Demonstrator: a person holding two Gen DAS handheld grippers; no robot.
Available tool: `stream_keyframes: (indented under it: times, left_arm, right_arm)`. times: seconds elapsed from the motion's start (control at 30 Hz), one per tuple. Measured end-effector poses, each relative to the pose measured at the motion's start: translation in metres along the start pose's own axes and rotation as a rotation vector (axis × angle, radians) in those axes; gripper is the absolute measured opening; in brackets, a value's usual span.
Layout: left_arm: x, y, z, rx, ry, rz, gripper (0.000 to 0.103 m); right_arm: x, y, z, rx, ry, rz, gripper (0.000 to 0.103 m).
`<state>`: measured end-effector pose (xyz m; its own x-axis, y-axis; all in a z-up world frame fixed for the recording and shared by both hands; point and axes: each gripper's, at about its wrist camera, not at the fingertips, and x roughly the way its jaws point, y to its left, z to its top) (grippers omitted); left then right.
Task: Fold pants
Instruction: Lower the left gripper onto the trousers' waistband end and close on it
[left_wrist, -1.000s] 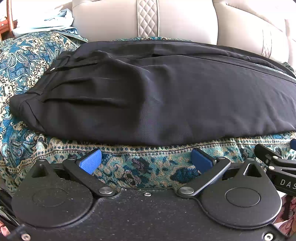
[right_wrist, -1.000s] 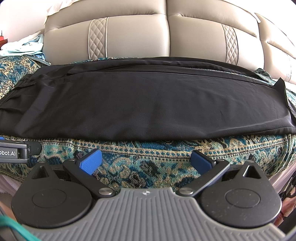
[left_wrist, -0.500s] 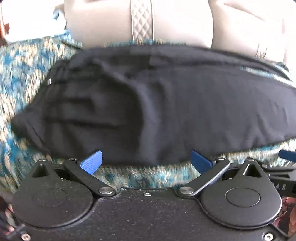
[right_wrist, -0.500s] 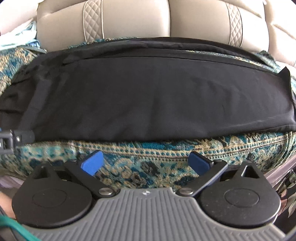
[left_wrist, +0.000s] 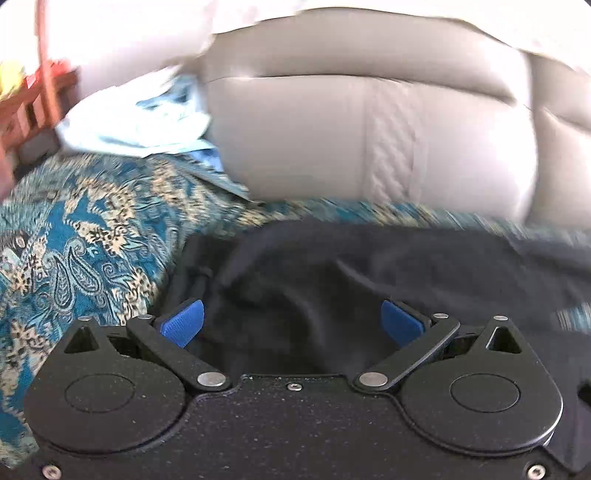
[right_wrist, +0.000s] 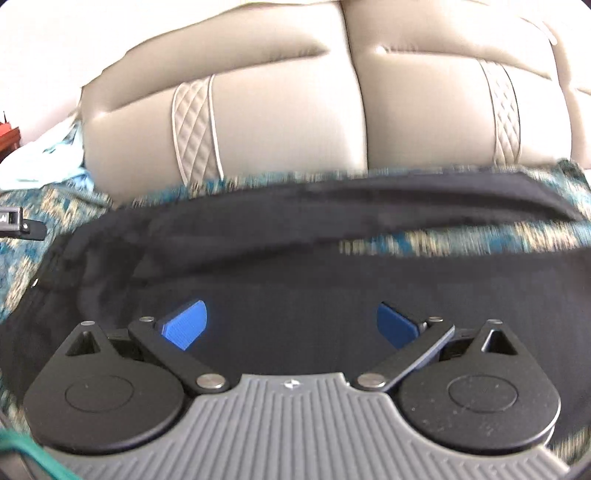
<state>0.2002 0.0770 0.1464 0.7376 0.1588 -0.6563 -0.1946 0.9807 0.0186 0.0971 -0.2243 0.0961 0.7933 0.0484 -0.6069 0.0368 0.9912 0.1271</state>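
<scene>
Black pants (left_wrist: 369, 273) lie lengthwise on a teal paisley-covered sofa seat. My left gripper (left_wrist: 291, 325) is open, low over the pants' left, waistband end, with black cloth spread between and under its blue pads (left_wrist: 183, 326). In the right wrist view the pants (right_wrist: 295, 266) fill the lower frame, with a strip of seat cover showing between two layers. My right gripper (right_wrist: 291, 325) is open too, its blue pads (right_wrist: 184, 325) wide apart just above the cloth. Both views are motion-blurred.
A teal paisley cover (left_wrist: 85, 236) drapes the seat. The beige leather sofa back (right_wrist: 295, 122) rises close behind. Light blue cloth (left_wrist: 136, 122) lies at the far left, next to a reddish wooden piece (left_wrist: 33, 99). Part of the other gripper (right_wrist: 14, 223) shows at the left edge.
Both grippers have moved forward from the seat's front edge onto the pants, which now lie between the open fingers. Both cameras tilted up, showing more sofa back.
</scene>
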Motion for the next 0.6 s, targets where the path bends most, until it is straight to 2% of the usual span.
stream_keyframes:
  times: [0.07,0.13,0.37,0.5,0.6]
  left_arm:
    - [0.027,0.016,0.023,-0.135,0.025,0.0,0.103]
    - [0.057,0.029,0.041,-0.227,0.066,-0.023,0.103]
    - [0.167,0.052,0.07,-0.504,0.207,0.075,0.103]
    - [0.223,0.051,0.07,-0.619,0.282,0.15,0.103]
    - [0.249,0.044,0.071,-0.64,0.296,0.243,0.103]
  right_arm:
    - [0.019,0.003,0.014,-0.029,-0.021,-0.004,0.103]
    - [0.038,0.007,0.027,-0.057,-0.04,-0.004,0.103]
    - [0.083,0.014,0.048,-0.072,-0.041,-0.013,0.103]
    - [0.087,0.018,0.045,-0.078,-0.041,0.008,0.103]
    - [0.086,0.022,0.038,-0.122,-0.043,-0.02,0.103]
